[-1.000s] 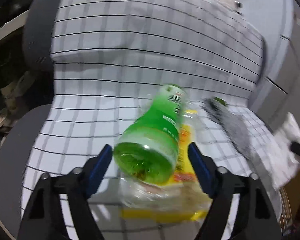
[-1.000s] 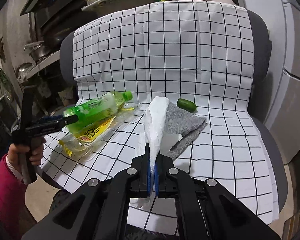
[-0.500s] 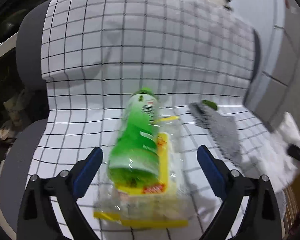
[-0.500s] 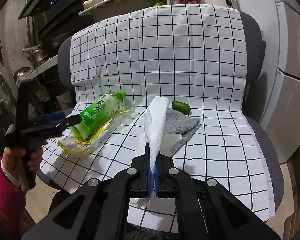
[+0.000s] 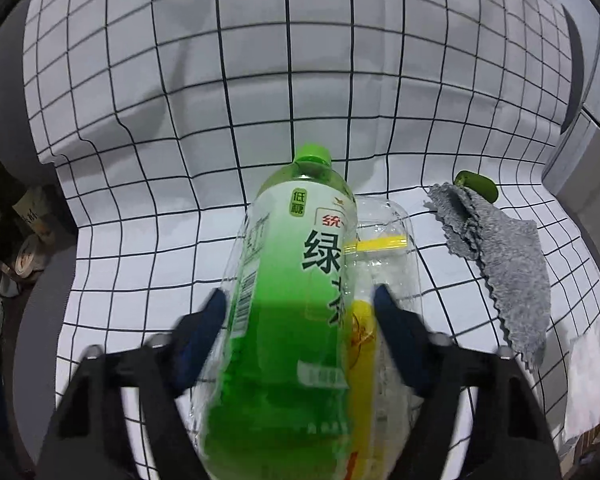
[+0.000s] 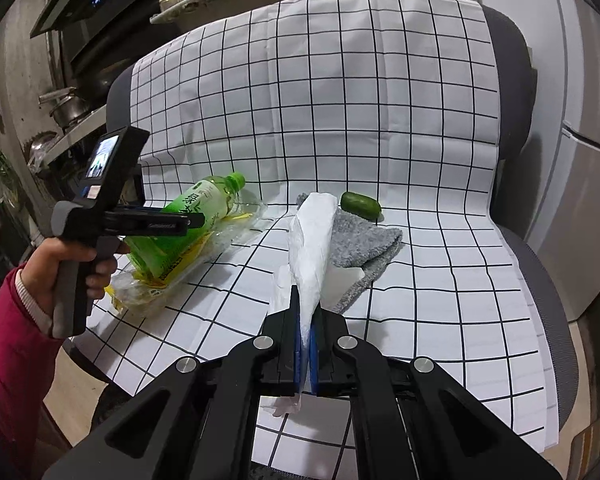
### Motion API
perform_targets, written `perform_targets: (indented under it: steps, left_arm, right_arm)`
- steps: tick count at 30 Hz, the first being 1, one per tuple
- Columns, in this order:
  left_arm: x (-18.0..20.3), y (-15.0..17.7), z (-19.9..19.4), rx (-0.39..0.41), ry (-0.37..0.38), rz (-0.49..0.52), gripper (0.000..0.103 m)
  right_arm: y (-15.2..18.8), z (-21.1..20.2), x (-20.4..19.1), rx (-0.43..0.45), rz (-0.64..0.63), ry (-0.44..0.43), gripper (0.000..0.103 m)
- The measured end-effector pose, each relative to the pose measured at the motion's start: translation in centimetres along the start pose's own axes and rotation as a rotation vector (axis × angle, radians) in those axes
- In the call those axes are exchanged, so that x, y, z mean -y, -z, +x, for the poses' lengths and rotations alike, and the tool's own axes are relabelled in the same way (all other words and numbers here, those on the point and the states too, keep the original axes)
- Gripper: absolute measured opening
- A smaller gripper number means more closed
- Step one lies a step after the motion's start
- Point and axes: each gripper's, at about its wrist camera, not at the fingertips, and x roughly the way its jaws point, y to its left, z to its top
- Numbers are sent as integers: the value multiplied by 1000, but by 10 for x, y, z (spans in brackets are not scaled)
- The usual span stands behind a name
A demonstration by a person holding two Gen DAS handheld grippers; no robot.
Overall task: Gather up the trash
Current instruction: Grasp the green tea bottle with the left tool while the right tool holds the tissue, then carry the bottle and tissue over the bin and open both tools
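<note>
Bottle (image 5: 288, 288), green, lying on a clear wrapper (image 5: 384, 280) on the checked chair cloth (image 5: 140, 240), between the closing left tongs (image 5: 298, 312); right tongs (image 6: 308, 344) pinch a white tissue (image 6: 312, 240); grey rag (image 5: 508, 264) and cucumber (image 6: 360, 205) nearby.

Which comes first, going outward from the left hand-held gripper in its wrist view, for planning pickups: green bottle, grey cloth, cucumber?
1. Green bottle: between the left hand-held gripper fingers, on a clear wrapper.
2. Grey cloth: off to the right on the checked sheet.
3. Cucumber: behind the cloth's far end, farthest.
</note>
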Motion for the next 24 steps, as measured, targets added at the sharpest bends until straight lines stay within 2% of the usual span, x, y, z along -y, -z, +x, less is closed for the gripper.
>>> perform_targets:
  steps: [4, 12, 19, 24]
  left_arm:
    - [-3, 4, -10, 53, 19, -32, 59]
    - [2, 35, -89, 228, 101, -90, 57]
    - [47, 83, -145, 315, 226, -66, 57]
    - [97, 116, -162, 362, 303, -7, 57]
  right_arm:
    - [2, -2, 2, 4, 11, 5, 4]
    - [1, -34, 7, 98, 58, 29, 3]
    - [10, -72, 18, 151, 99, 75, 3]
    - [34, -107, 38, 172, 142, 148, 3]
